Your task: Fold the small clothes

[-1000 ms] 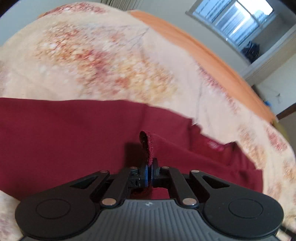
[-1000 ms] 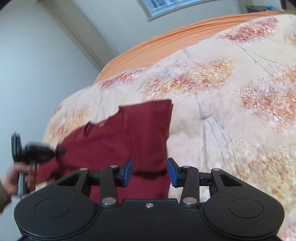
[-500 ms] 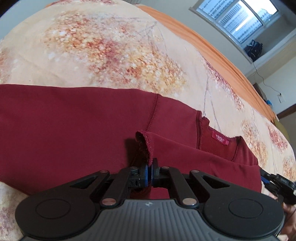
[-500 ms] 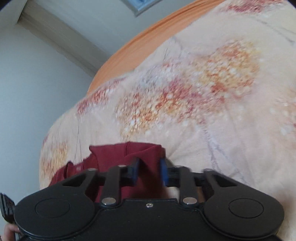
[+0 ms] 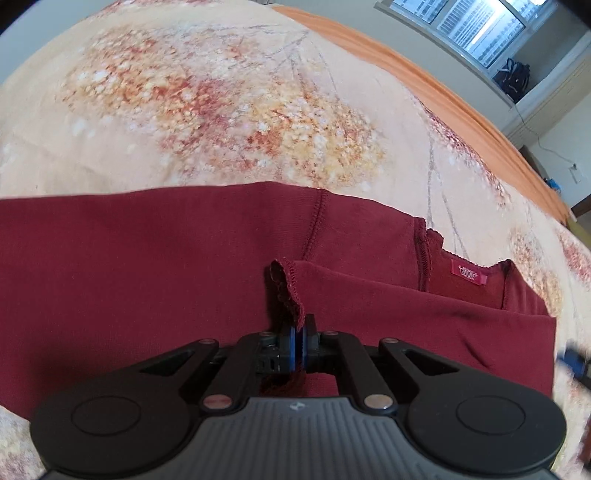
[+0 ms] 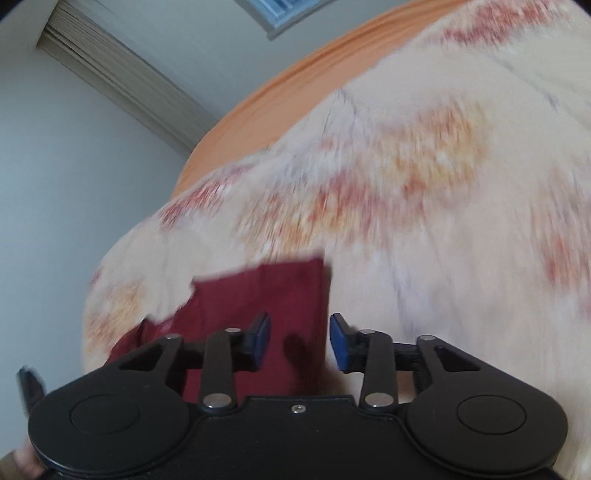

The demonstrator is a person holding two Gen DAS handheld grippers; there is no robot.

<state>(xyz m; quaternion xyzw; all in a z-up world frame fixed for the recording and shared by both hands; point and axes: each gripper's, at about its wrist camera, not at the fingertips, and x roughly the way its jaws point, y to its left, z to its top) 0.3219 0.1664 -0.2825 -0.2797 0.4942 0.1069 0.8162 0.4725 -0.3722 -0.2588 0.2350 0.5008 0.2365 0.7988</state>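
A dark red top (image 5: 147, 266) lies spread on the floral bedspread (image 5: 240, 110), its collar and red label (image 5: 468, 275) to the right. My left gripper (image 5: 297, 332) is shut on a hemmed sleeve edge that stands up from its pads, with the sleeve folded across the body. In the blurred right wrist view the top (image 6: 266, 295) shows a squared right edge. My right gripper (image 6: 299, 332) hangs over that edge. Its jaws are opening, and its blue pads (image 6: 338, 336) stand apart and press on nothing.
The bedspread ends in an orange sheet border (image 5: 443, 99) at the far side. Behind it are a window (image 5: 461, 22) and a dark bag (image 5: 511, 77) on the sill. A pale wall (image 6: 74, 166) and a curtain edge (image 6: 122, 85) stand left of the bed.
The right gripper closed over the top's corner half a second ago and now stands open again, lower over the edge. In the left view the top has settled flat and the collar has come into sight.
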